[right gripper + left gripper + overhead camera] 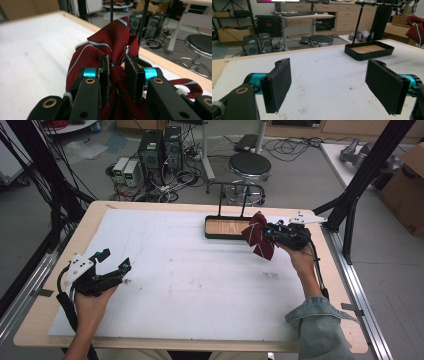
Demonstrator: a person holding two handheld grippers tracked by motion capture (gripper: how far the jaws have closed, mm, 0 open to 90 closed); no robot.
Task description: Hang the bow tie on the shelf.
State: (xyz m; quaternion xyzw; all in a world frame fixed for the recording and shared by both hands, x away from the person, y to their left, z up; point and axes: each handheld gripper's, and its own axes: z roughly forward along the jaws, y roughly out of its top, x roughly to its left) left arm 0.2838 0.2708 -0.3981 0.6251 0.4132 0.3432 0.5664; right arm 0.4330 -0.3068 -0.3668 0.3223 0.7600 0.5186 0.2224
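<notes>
White table (165, 270): right gripper (270, 233) clamps red bow tie (260, 236); left gripper (114, 262) spread wide.

bow tie (107, 47): its lower part is hidden behind the right claw (117, 75) in the right gripper view; the knot is squeezed between the jaws, so its shape is hard to tell.
strap (186, 85): runs behind the claw's arm; its end is cut off from sight.
tray (225, 227): its right end is covered by the bow tie in the high view.
left claw (332, 85): the jaw bases are cut off by the bottom edge in the left gripper view.
sleeve (320, 327): cut off at the bottom edge.
table (30, 57): blurred in the right gripper view.
</notes>
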